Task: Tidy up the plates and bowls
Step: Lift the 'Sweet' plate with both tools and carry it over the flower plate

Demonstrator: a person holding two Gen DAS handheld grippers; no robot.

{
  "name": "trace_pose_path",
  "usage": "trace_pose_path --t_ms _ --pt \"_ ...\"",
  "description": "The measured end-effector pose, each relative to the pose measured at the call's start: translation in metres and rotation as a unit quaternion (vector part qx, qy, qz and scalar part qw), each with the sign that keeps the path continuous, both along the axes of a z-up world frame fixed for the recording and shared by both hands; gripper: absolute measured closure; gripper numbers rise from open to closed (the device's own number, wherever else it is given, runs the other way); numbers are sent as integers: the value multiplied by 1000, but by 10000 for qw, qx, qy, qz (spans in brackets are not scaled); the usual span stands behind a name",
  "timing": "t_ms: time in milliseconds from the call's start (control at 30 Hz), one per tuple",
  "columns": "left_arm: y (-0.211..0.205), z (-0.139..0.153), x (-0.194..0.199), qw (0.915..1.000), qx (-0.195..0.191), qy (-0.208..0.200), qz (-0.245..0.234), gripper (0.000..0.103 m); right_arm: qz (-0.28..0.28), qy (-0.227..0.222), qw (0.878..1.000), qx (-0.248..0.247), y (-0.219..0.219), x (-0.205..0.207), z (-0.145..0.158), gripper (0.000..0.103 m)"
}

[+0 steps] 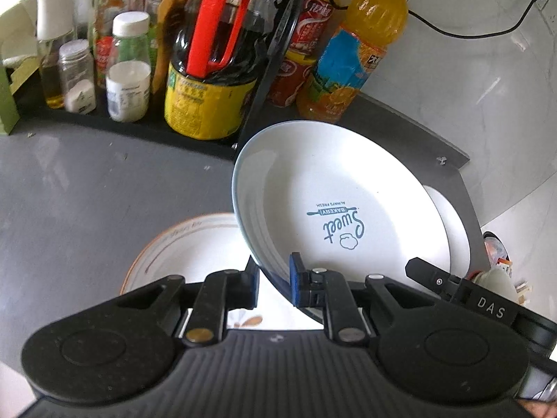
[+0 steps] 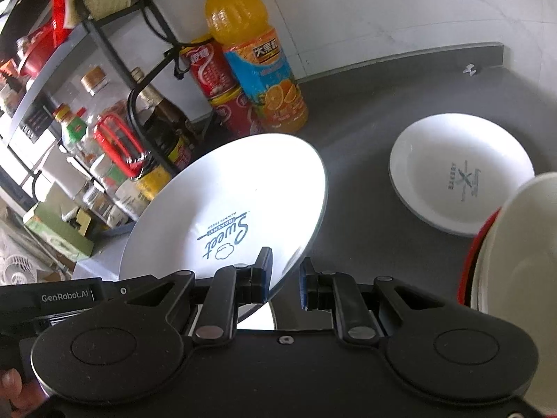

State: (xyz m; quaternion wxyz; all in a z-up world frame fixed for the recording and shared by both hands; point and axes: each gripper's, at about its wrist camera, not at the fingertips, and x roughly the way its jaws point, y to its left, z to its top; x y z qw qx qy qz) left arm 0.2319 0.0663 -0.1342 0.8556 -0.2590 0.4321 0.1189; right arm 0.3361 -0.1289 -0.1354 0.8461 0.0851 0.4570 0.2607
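— Closest to the left wrist lens, what do you make out?

— Blue pads of the left gripper (image 1: 274,280) pinching the near rim of a white plate (image 1: 334,205), which is held tilted off the counter. Its print reads "Sweet BAKERY ALWAYS FRESH".

— And the right gripper?

— The right gripper (image 2: 284,280) has its fingers either side of the same plate's (image 2: 229,209) edge; I cannot tell whether the pads press on it. "GenRobot.AI" is printed on the left gripper's body at the left edge of that view; "DAS" shows on the right one at the left view's right side.

— Other dishes?

— A plate with an orange rim (image 1: 181,244) lies under the left gripper. Only the right view shows a second white plate (image 2: 459,174), marked "BAKERY", flat on the grey counter (image 2: 365,118) far right, and a white bowl (image 2: 515,244) at the right edge.

— Room to move?

— Open counter lies left of the tilted plate. Far behind stand an orange juice bottle (image 2: 250,52) and a rack of bottles (image 1: 139,52).
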Motion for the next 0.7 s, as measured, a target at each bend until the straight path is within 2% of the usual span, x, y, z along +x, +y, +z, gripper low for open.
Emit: trace_pose_path --t_ms 700 --pt "-15 -23 -71 9988 -131 253 409 87 420 74 9989 -187 -7 -54 -11 87"
